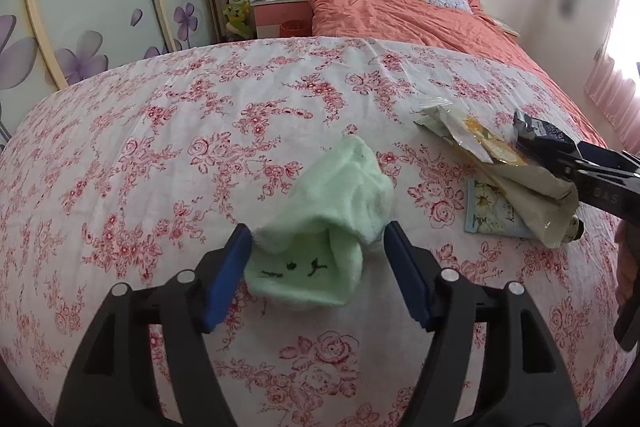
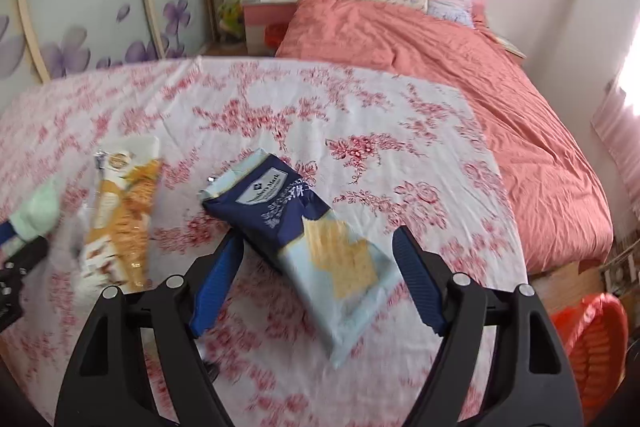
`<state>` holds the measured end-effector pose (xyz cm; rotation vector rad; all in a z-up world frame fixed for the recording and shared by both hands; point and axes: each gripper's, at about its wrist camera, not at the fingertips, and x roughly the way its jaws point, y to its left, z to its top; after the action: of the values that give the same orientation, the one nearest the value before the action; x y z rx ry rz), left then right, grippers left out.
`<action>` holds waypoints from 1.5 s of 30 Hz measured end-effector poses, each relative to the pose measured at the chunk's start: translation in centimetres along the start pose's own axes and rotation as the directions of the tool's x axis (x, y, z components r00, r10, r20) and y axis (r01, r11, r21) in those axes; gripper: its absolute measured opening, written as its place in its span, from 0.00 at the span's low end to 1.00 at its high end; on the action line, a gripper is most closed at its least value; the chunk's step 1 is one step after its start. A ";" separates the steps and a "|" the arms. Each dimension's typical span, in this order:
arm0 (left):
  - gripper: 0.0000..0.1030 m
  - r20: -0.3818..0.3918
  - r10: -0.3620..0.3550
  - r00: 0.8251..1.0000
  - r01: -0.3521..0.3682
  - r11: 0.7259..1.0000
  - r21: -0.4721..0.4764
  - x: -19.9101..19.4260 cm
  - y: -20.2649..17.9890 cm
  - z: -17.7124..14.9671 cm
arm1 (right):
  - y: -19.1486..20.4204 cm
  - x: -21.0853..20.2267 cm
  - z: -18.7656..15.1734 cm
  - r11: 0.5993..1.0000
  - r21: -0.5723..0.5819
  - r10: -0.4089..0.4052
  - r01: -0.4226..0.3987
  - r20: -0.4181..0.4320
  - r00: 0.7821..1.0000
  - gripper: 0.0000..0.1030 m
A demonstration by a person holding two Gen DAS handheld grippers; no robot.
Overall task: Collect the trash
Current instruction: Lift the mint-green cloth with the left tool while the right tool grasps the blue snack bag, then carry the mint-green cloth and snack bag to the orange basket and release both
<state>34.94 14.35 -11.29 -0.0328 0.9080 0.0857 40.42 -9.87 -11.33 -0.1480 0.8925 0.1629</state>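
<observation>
Left wrist view: the left gripper (image 1: 318, 275) stands open around a green cloth (image 1: 332, 215) lying on the floral sheet (image 1: 160, 147), pads clear of it. Right wrist view: the right gripper (image 2: 318, 279) gapes around a blue cracker packet (image 2: 308, 239); an orange wrapper (image 2: 120, 219) lies to its left

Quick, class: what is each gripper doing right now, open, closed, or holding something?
Left gripper: open, the green cloth lying between its pads, not pinched.
Right gripper: open, the blue snack packet lying between its pads, not gripped.

Left gripper (image 1: 318, 247) jaws apart; right gripper (image 2: 318, 259) jaws apart, angled down.
</observation>
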 end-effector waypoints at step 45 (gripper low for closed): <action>0.17 0.177 -0.033 0.984 0.030 0.999 0.019 -10.9 -2.6 1.1 | -5.2 -16.0 -6.8 0.965 0.250 0.027 -0.076 0.194 0.981 0.34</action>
<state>29.33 11.18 -2.04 -0.0240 0.7297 0.0508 26.40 -17.57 -2.66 0.1307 0.7201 0.1063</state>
